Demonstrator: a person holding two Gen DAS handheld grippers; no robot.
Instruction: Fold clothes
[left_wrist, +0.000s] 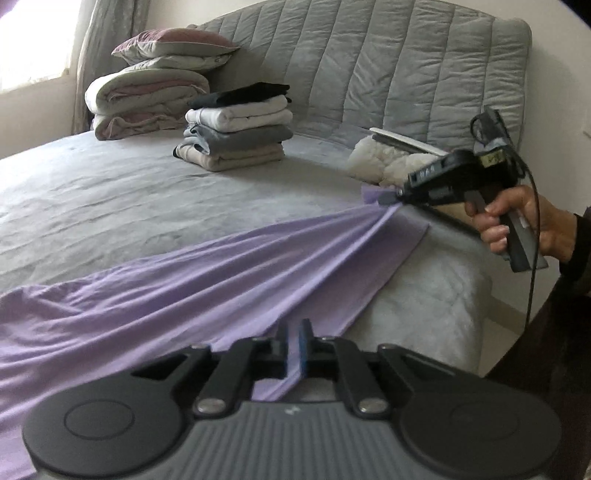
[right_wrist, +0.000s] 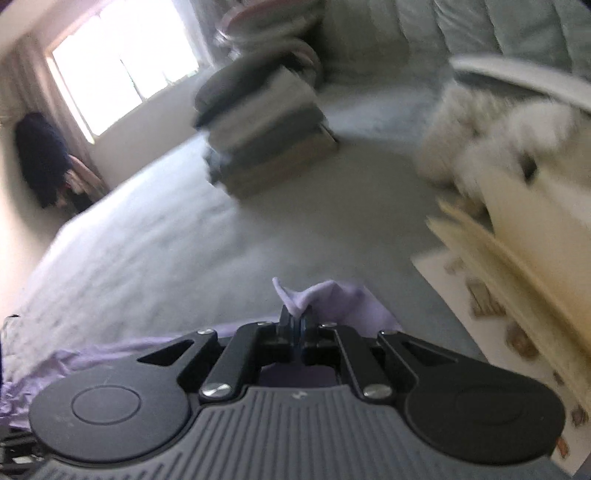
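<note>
My right hand-held gripper (right_wrist: 296, 325) is pinched tight on a tuft of the lilac garment (right_wrist: 328, 295), low over the grey bed (right_wrist: 166, 236). Beyond that pinch, a blurred stack of folded clothes (right_wrist: 266, 129) sits further up the bed. To the stack's right lies something white and fluffy (right_wrist: 491, 125); to its left, a bright window (right_wrist: 122, 70).

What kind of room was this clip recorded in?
Most likely a home bedroom: a bed with a padded grey headboard, stacked pillows and a folded duvet by the window, and a pile of folded clothes on the mattress.
</note>
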